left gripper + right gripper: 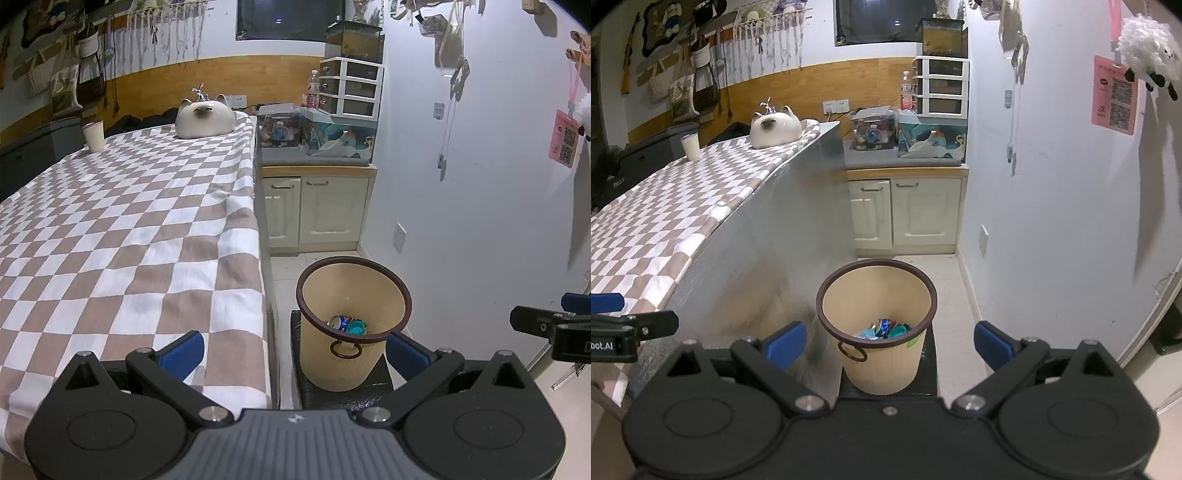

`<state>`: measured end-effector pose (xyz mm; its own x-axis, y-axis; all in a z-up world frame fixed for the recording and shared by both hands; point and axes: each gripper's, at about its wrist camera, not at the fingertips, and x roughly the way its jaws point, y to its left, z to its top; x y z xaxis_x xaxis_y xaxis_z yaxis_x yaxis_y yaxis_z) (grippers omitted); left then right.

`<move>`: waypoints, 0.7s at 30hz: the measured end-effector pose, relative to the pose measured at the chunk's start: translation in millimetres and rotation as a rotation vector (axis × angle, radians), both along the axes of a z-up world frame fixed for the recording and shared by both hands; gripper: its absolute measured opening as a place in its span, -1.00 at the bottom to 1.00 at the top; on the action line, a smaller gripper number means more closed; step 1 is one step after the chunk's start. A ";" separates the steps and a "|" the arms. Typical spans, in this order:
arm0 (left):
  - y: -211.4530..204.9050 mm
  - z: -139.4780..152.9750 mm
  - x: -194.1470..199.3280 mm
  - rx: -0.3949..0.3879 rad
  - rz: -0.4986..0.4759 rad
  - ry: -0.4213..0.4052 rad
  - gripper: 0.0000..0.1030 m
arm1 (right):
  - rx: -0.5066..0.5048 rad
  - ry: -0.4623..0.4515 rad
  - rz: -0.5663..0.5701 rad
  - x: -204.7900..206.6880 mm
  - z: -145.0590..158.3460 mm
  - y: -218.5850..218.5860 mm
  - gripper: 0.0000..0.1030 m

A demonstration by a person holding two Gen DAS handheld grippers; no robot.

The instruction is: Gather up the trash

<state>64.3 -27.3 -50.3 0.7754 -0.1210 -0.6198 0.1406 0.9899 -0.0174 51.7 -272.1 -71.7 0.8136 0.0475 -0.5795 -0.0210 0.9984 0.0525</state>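
Observation:
A beige waste bin with a brown rim (400,291) stands on a dark stool beside the table; it also shows in the right wrist view (827,295). Inside lie a crushed blue can (339,322) and a teal lid (356,328), seen also in the right wrist view as the can (884,326) and the lid (899,329). My left gripper (295,350) is open and empty, in front of the bin. My right gripper (890,341) is open and empty, above the bin's near side. The right gripper shows at the left view's right edge (546,325).
A table with a brown-and-white checked cloth (122,229) fills the left, bearing a cat-shaped ceramic (205,120) and a white cup (94,136). A cream cabinet (317,210) with clutter stands behind the bin. A white wall (480,206) runs along the right.

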 end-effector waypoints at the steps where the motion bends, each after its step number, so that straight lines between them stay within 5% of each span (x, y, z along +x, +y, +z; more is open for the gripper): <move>1: -0.2 0.1 0.0 0.000 -0.001 -0.001 1.00 | 0.000 0.000 0.001 0.1 0.0 0.3 0.91; 21: 0.4 0.1 0.0 0.000 0.000 -0.002 1.00 | -0.001 0.003 0.003 0.4 -1.2 2.6 0.91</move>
<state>64.3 -26.9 -50.2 0.7765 -0.1212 -0.6183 0.1410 0.9899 -0.0170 52.1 -269.5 -72.9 0.8117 0.0491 -0.5820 -0.0235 0.9984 0.0514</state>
